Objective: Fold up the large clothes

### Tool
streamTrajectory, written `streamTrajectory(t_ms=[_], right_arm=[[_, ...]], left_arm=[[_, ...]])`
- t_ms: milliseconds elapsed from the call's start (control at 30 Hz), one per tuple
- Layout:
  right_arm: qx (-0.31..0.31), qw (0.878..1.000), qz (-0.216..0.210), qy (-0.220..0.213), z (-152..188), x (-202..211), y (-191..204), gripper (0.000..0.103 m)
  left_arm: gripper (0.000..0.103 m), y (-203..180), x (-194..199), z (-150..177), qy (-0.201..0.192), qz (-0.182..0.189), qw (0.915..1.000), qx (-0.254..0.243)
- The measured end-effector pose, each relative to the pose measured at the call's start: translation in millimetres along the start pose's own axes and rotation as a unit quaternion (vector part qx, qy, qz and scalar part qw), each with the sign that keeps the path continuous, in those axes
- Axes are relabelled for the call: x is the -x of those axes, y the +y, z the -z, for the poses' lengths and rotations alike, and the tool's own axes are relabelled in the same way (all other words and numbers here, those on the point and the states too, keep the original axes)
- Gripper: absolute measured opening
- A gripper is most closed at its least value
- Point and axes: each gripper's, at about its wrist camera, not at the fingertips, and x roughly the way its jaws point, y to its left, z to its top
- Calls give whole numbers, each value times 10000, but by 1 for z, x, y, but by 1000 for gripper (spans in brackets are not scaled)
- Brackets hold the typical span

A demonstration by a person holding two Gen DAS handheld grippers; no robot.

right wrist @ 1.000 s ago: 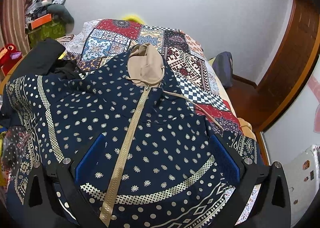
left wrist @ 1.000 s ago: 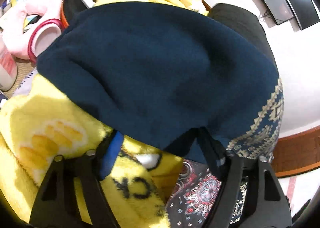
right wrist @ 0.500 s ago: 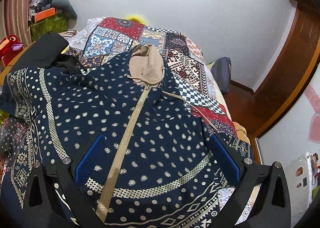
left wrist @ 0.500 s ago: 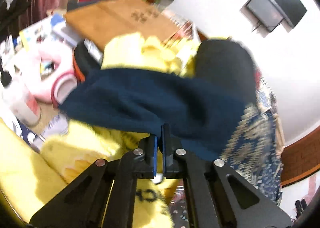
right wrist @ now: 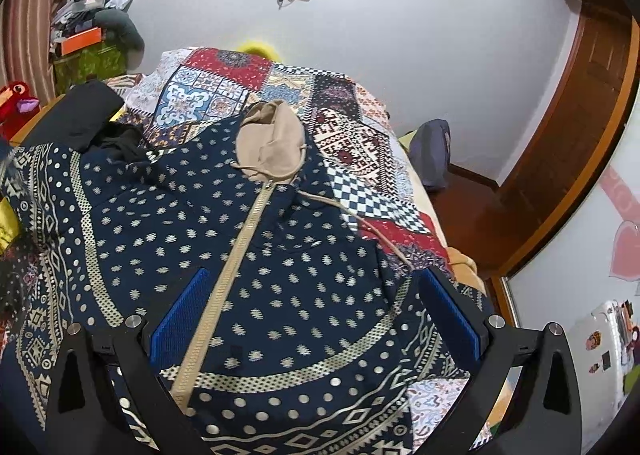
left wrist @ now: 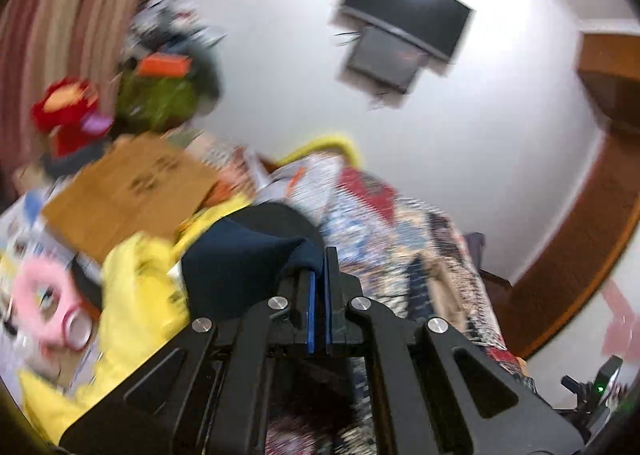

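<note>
The left wrist view is blurred. It shows the left gripper (left wrist: 319, 275) pressed together on a fold of navy cloth (left wrist: 240, 267), which bunches out toward 10 o'clock from the fingertips. Only this view shows the yellow blanket (left wrist: 136, 295) at 8 o'clock, 1 pink toy (left wrist: 40, 303) at the left edge and 1 brown board (left wrist: 128, 195) at 10 o'clock.

The right wrist view is sharp. It shows the right gripper (right wrist: 316, 315) spread wide, with nothing pinched, its 2 blue pads (right wrist: 180, 315) over the hoodie (right wrist: 280, 255). The hoodie, navy with pale dots, lies front up on the bed (right wrist: 224, 83), covered by a patchwork quilt. Its 1 beige zipper (right wrist: 236, 263) runs from 7 o'clock up to the beige hood (right wrist: 272, 139) at 12 o'clock, and 1 drawstring (right wrist: 360, 223) trails toward 3 o'clock. A black garment (right wrist: 88, 111) lies at 10 o'clock beside the hoodie's sleeve.

Both views show 1 wall screen (left wrist: 400, 35), 1 red toy (right wrist: 16, 99) and 1 green box (right wrist: 92, 59). Only the right view shows the grey bag (right wrist: 432, 151) on the floor at 2 o'clock.
</note>
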Motion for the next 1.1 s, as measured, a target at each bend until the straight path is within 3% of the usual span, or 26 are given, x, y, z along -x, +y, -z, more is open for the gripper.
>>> streamTrajectory(t_ms=[200,433,700,967,1100], right_arm=[[-149,9999,54,-7,2,2,-22,103],[-379,9991,163,-15,6,4,-48,103],[-583,9979,223,171,16,-5,-68,103],[-519,9976,286,368,27,-15,-74,103],[-482,9974,299,435,33,-17,-75,103]], left_arm=[[2,-105,-30,-10,96,758,9937,-815],[2,-195,-71,27,656,1295,9795,-1400],[2,-270,-110,113,1765,1633,9458,-2183],[2,-300,-121,205,2749,1851,9051,-2665],[2,-306,-128,234,3178,1864,8856,-2828]])
